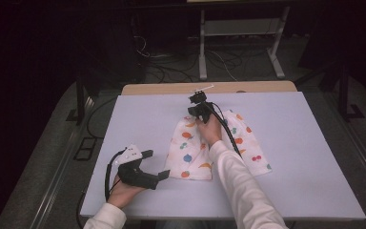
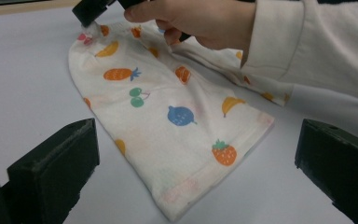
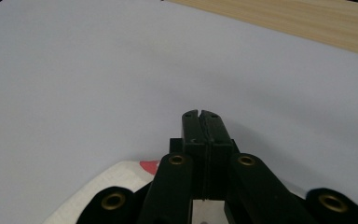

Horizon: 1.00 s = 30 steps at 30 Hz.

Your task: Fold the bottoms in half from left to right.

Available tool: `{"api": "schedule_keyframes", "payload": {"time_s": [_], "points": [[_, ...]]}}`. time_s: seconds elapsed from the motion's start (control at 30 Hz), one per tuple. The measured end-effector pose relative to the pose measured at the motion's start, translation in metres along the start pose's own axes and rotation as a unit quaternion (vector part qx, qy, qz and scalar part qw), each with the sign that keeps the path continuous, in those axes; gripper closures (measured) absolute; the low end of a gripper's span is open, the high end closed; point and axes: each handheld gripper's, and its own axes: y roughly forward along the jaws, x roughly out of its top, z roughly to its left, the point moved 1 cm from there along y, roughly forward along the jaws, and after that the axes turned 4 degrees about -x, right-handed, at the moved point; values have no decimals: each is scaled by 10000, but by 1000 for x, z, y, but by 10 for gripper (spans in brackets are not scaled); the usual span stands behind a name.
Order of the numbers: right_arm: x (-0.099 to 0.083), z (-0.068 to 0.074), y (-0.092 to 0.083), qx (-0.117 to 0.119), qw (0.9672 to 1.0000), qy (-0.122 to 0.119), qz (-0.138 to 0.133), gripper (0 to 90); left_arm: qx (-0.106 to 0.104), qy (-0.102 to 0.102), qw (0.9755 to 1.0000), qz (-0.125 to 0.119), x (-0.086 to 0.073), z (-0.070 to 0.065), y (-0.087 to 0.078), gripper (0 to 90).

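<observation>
Fruit-printed white cloth [image 1: 209, 150] lies on my desk [image 1: 290, 157]; right hand-held gripper [image 3: 199, 116] clamped shut at its far edge, left hand-held gripper [image 1: 155, 164] gaping, empty.

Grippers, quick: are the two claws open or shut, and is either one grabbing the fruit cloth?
Left gripper: open, holding nothing, beside the cloth.
Right gripper: shut at the cloth's far edge; whether it pinches the cloth cannot be told.

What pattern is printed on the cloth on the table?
White cloth with small colourful fruit and vegetable prints: carrot, cherries, banana, strawberry. Best seen in the left gripper view.
</observation>
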Motion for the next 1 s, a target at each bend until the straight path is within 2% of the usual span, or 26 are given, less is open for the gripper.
{"api": "schedule_keyframes", "payload": {"time_s": [0.1,0.2,0.27,0.57,0.87,1.0], "points": [[-1,-1,-2,46,10000,3,-35,886,58,-52,9998,186,4,3,1,11],[-2,-2,-3,92,9999,-12,-51,886,9,-135,9995,301,6,5,2,73],[-3,-2,-4,91,9999,-52,-55,886,36,-164,9992,371,7,5,3,75],[-7,-2,-6,137,9997,-89,-198,886,45,-542,9961,694,4,11,12,106],[-9,-2,-7,164,9996,-73,-231,886,-15,-1025,9899,984,-2,16,14,179],[-9,-2,-7,147,9995,-108,-243,885,-156,-1222,9865,1082,-5,19,14,246]]}}
